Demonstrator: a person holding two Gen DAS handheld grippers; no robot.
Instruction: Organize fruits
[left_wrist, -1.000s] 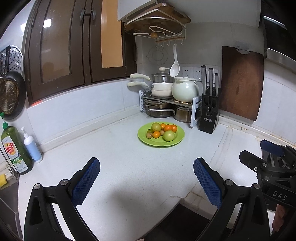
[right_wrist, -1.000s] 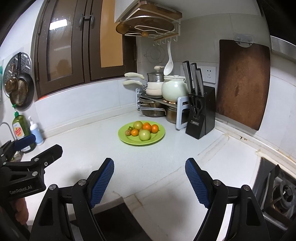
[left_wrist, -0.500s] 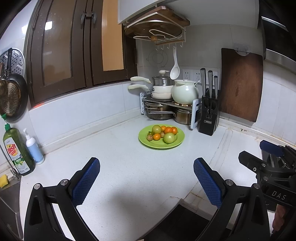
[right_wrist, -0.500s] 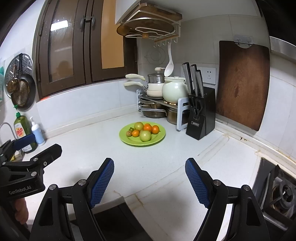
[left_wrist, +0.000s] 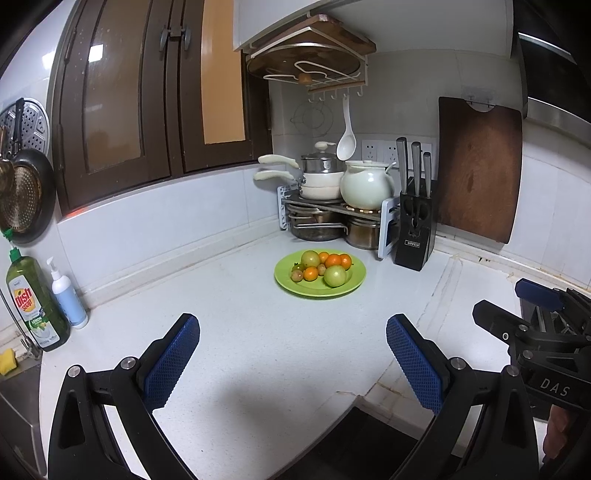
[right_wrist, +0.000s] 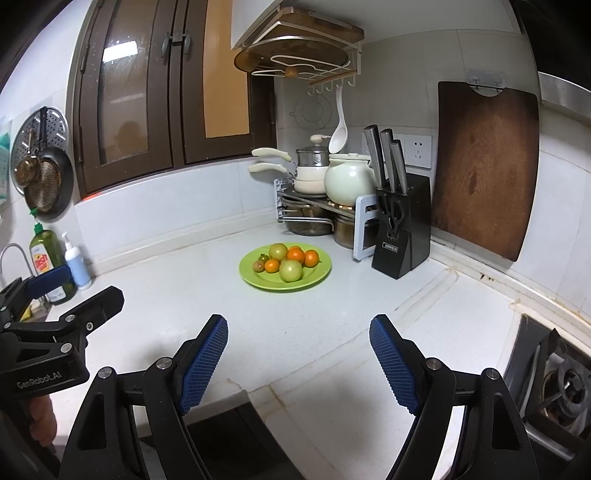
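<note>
Green plate of fruit on counter; left gripper and right gripper both spread wide, holding nothing

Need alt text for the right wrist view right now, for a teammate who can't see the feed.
A green plate of green and orange fruit sits on a white counter, beyond the open, empty right hand-held gripper. A knife block stands right of the plate; the left hand-held gripper shows at the left edge.
</note>
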